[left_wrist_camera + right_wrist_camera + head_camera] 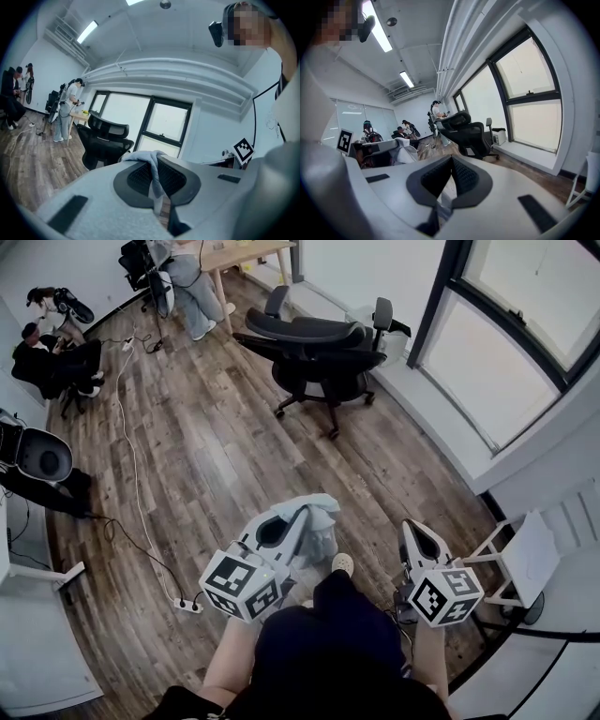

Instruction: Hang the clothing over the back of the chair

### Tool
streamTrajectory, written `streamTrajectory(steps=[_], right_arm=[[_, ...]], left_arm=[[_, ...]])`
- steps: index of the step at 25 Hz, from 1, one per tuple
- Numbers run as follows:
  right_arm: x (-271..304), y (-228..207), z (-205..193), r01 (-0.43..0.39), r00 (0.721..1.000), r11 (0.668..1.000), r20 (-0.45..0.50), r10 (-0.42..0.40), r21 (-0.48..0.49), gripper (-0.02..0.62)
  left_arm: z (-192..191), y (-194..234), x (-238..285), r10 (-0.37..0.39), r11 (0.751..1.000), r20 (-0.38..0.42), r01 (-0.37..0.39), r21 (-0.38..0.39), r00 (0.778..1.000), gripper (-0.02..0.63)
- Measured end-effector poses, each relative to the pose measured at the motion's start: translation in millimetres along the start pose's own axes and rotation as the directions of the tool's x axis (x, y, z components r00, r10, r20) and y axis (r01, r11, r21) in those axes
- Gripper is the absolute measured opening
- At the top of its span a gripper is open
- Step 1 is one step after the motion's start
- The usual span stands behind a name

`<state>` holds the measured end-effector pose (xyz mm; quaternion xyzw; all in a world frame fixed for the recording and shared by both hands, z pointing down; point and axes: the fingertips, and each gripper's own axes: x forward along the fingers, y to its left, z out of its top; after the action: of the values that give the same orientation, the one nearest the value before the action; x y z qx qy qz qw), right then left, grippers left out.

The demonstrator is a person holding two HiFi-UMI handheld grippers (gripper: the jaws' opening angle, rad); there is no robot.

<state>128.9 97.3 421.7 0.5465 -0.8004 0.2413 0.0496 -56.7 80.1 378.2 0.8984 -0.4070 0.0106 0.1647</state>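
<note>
Left tongs [312, 514] pinched shut on cloth [324, 538]; pale blue fabric bunched over tips, rest hanging down between pads, above floor [206, 456]. Black chair [319, 345] well apart ahead, on wood floor near window. Right tongs [413, 532] closed tip to tip, empty, level with left pair.

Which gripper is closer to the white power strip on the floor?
Left. The left gripper, shut on the clothing, is up just right of the power strip; the right gripper is much farther right.
</note>
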Motion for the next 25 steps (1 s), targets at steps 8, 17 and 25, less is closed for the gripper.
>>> streamTrajectory(steps=[8, 17, 25], right_arm=[[45.0, -33.2, 26.4, -0.039, 0.999, 0.999, -0.027, 0.038, -0.014, 0.002], [91.1, -56.5, 52.5, -0.101, 0.994, 0.994, -0.036, 0.100, -0.041, 0.002], [117.0, -70.9, 75.5, -0.150, 0.989, 0.985, -0.025, 0.149, -0.089, 0.002]], left_arm=[[10.9, 20.3, 51.1, 0.040, 0.999, 0.003, -0.040, -0.008, 0.999, 0.009], [25.0, 48.9, 85.3, 0.120, 0.993, 0.031, -0.120, -0.005, 0.992, 0.009], [37.1, 65.7, 106.5, 0.190, 0.979, 0.073, -0.194, 0.053, 0.979, 0.009]])
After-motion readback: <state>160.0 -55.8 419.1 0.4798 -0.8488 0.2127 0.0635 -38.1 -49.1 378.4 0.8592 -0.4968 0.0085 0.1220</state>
